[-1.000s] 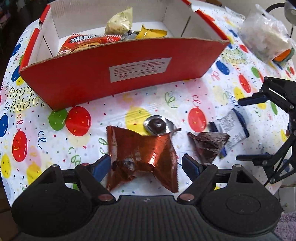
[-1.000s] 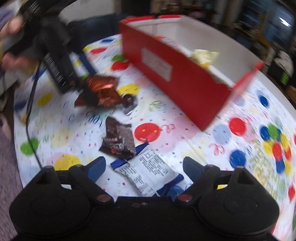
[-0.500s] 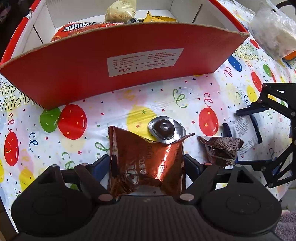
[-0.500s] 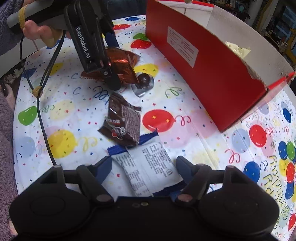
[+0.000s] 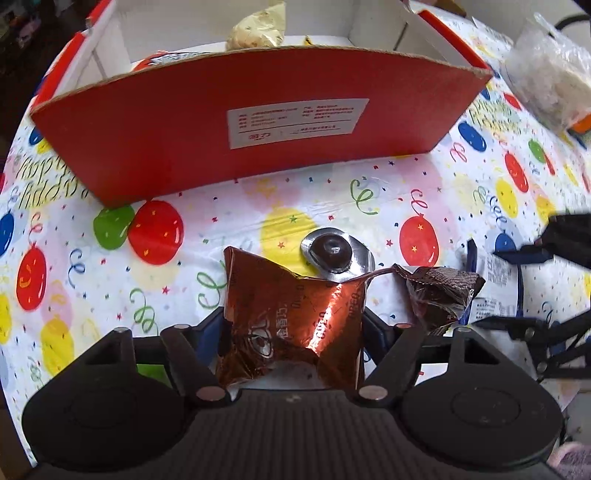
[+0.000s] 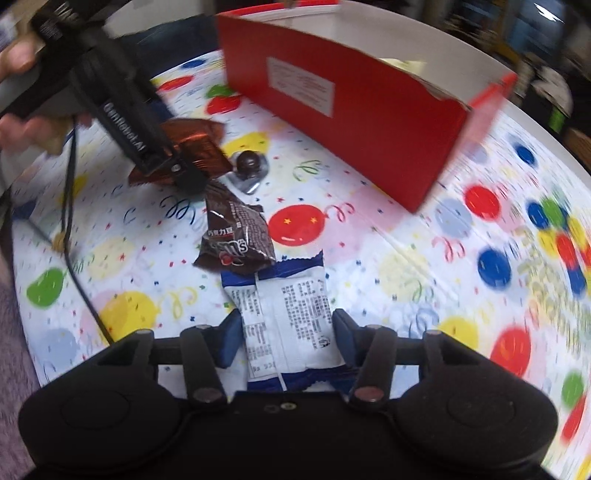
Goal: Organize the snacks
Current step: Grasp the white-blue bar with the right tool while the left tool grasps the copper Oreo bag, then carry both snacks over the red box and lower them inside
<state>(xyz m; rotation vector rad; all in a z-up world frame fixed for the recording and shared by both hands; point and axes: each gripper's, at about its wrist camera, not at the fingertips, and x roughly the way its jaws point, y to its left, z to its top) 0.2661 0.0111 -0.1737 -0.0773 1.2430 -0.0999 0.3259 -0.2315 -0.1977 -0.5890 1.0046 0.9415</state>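
Observation:
A copper foil packet [image 5: 295,317] lies between the pads of my left gripper [image 5: 295,326]. Its jaws are closing, and both pads touch the packet's sides. In the right wrist view the left gripper [image 6: 177,173] pinches that packet [image 6: 199,147] low over the table. My right gripper [image 6: 286,332] is closing too, its pads against the sides of a white-and-blue packet [image 6: 288,317]. A brown chocolate-bean packet [image 6: 236,236] and a chocolate ball in a foil cup [image 6: 248,162] lie between the two grippers. The red cardboard box [image 5: 184,140] stands behind, open at the top.
The box holds a pale yellow packet [image 5: 258,26] and a red one, mostly hidden by its wall. A clear plastic bag [image 5: 550,81] sits at the far right on the balloon-print tablecloth [image 5: 424,184]. A black cable [image 6: 70,221] hangs from the left gripper, and a hand [image 6: 14,59] holds it.
The left gripper came down over the copper packet and its jaws narrowed onto it. The right gripper rolled, straddled the white-and-blue packet lengthwise, and its jaws narrowed to the packet's sides.

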